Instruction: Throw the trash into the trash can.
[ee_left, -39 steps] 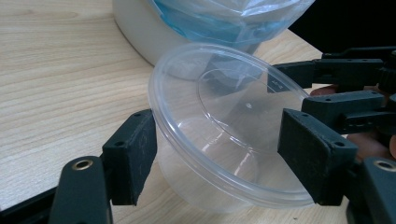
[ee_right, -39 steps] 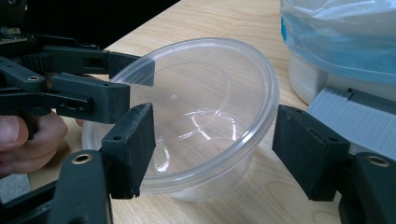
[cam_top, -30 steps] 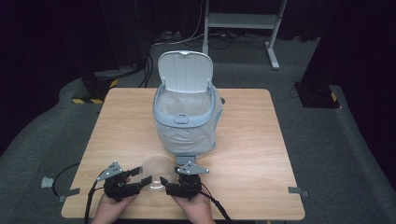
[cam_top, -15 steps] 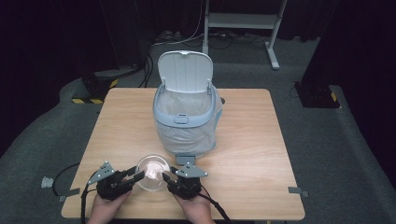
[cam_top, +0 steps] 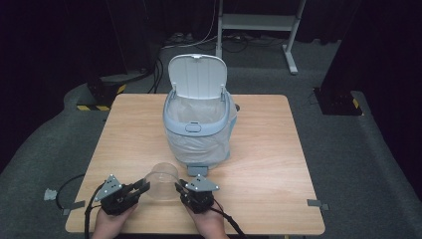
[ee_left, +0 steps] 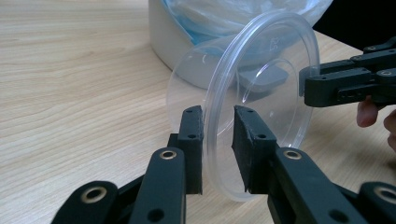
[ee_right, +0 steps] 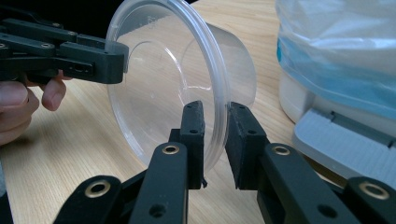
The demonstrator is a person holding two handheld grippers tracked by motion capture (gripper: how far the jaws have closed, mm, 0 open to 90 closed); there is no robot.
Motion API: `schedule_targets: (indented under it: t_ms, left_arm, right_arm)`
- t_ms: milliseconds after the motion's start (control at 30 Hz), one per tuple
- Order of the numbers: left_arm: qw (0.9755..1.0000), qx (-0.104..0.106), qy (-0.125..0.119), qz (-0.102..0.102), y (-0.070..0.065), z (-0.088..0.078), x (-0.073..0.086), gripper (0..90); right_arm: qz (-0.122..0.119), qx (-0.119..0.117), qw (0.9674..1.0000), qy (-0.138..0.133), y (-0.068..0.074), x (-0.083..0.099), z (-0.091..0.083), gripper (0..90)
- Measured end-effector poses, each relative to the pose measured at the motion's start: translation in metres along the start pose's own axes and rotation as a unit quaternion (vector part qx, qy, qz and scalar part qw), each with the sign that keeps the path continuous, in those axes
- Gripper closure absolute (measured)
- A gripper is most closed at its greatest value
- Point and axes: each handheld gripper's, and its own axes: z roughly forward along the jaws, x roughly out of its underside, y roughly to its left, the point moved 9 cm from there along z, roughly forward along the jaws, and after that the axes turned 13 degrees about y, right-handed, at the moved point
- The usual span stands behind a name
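Both the left gripper [cam_top: 141, 188] and right gripper [cam_top: 179, 188] have just closed onto opposite rims of the clear plastic container [cam_top: 161, 180], tilted above the table [cam_top: 278, 149]

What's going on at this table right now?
A person holds a clear plastic tub tipped on its side, just above the table, with a gripper at each side of its rim. The left gripper and the right gripper have just been closing, and each has the rim between its jaws. Behind stands a small bin, lid up, lined with a bag.
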Motion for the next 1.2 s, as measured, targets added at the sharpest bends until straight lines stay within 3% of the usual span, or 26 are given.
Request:
schedule_targets:
  t_ms: [167, 333, 500, 900, 1067, 1200]
  left_arm:
    - [0.9998, -0.005, -0.016, -0.003, 0.004, -0.007, 0.0, 72.9]
    - [0.999, -0.027, -0.034, 0.008, 0.005, -0.015, -0.007, 72.7]
    - [0.9982, -0.036, -0.047, 0.007, 0.005, -0.021, -0.012, 72.7]
    - [0.9938, -0.056, -0.096, 0.011, 0.005, -0.044, -0.031, 72.3]
    - [0.9915, -0.062, -0.114, 0.01, 0.003, -0.054, -0.045, 72.2]
    - [0.989, -0.065, -0.132, 0.013, 0.003, -0.063, -0.056, 72.1]
  right_arm:
    - [-0.018, 0.002, 0.9998, -0.008, 0.006, -0.007, 0.001, 77.6]
    - [-0.024, 0.003, 0.9995, -0.018, 0.008, -0.015, 0.003, 77.6]
    - [-0.034, 0.012, 0.9989, -0.031, 0.01, -0.027, 0.0, 77.0]
    - [-0.07, 0.023, 0.9946, -0.073, 0.02, -0.059, -0.016, 76.7]
    - [-0.072, 0.024, 0.993, -0.091, 0.022, -0.071, -0.024, 76.5]
    - [-0.081, 0.024, 0.9901, -0.112, 0.024, -0.086, -0.032, 76.4]
